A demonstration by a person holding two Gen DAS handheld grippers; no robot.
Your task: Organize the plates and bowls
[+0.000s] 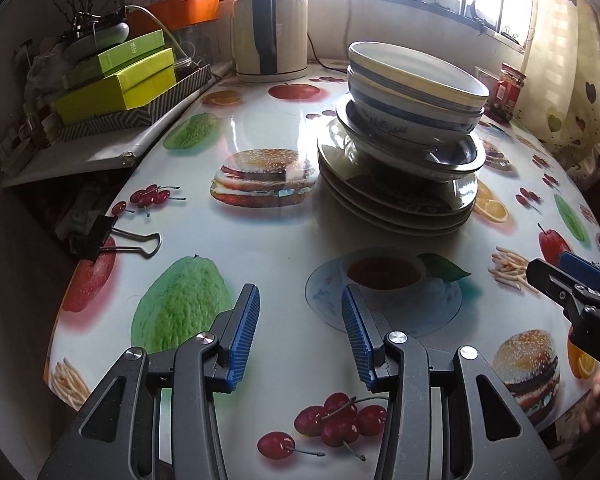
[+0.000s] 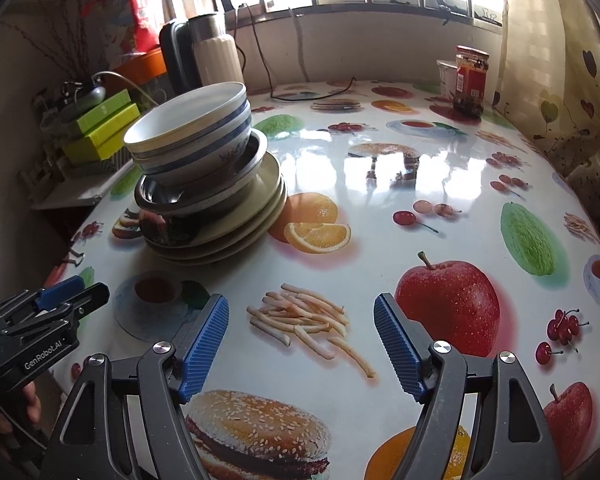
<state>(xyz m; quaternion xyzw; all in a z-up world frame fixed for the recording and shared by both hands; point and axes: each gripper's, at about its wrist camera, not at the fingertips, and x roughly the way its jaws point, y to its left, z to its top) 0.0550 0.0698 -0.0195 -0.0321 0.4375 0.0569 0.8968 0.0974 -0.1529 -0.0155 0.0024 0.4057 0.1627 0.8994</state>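
One pile of dishes stands on the fruit-print table. White bowls with blue bands (image 1: 412, 92) (image 2: 196, 128) sit on top, tilted. Under them is a steel dish (image 1: 452, 156) (image 2: 188, 196), then several beige plates (image 1: 400, 200) (image 2: 236, 224). My left gripper (image 1: 300, 312) is open and empty, near the table's front edge, short of the pile. My right gripper (image 2: 300, 320) is open and empty over printed fries, right of the pile. Each gripper shows at the edge of the other's view: the right one (image 1: 556, 276) and the left one (image 2: 76, 292).
A cream kettle (image 1: 270, 20) (image 2: 216, 56) stands at the back. Green boxes (image 1: 116, 80) (image 2: 100, 128) are stacked at the left on a shelf. A red-labelled jar (image 2: 470, 80) (image 1: 508, 92) stands at the back right. A binder clip (image 1: 112, 236) grips the table's left edge.
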